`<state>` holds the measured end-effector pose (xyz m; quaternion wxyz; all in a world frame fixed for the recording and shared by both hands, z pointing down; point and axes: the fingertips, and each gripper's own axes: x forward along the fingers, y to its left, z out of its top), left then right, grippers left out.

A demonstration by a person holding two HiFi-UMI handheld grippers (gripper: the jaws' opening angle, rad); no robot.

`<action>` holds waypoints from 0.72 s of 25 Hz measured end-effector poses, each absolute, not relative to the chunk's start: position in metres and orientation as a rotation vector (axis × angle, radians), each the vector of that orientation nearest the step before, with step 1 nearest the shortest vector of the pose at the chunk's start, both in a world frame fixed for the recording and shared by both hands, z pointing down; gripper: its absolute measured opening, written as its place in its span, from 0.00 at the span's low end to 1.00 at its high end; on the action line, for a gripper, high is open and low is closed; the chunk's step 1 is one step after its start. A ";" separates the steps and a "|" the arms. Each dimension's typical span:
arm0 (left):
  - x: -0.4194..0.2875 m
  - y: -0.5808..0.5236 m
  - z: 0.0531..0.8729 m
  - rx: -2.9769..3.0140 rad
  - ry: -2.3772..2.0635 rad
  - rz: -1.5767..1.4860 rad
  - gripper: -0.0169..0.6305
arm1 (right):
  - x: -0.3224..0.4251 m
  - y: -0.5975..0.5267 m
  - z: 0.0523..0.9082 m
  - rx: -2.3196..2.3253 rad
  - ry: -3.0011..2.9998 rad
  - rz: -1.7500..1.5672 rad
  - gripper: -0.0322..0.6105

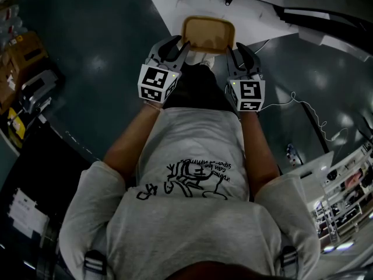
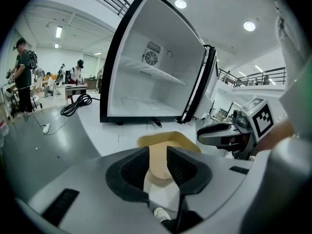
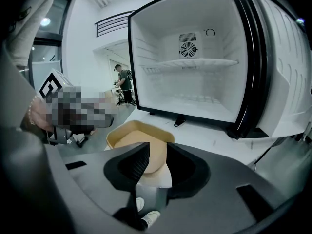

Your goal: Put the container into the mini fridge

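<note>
A tan, shallow container (image 1: 210, 32) sits at the near edge of a white table (image 1: 175, 10), in front of an open, empty mini fridge (image 2: 151, 72). My left gripper (image 1: 178, 44) is at the container's near left corner and my right gripper (image 1: 236, 54) at its near right corner. In the left gripper view the container (image 2: 168, 140) has a rounded corner between the jaws of the left gripper (image 2: 158, 162), with no squeeze visible. The right gripper view shows the same: the container (image 3: 139, 135) lies between the jaws of the right gripper (image 3: 157, 162). The fridge (image 3: 195, 72) stands just behind it.
The fridge door (image 3: 287, 82) hangs open to the right, and a wire shelf (image 3: 195, 62) crosses the inside. A black cable (image 2: 75, 104) lies coiled on the table's far left. A white cable (image 1: 309, 112) trails over the dark floor. People stand in the hall behind.
</note>
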<state>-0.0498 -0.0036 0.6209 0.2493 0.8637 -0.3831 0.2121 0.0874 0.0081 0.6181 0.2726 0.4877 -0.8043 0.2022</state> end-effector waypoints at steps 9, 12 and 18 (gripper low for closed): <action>-0.053 -0.004 0.638 2.311 -1.037 0.605 0.23 | 0.089 0.008 0.631 1.308 -2.141 0.575 0.23; -0.053 -0.005 0.641 2.307 -1.035 0.610 0.23 | 0.090 0.007 0.636 1.308 -2.132 0.588 0.24; -0.052 -0.005 0.647 2.302 -1.023 0.619 0.24 | 0.092 0.008 0.644 1.307 -2.122 0.608 0.25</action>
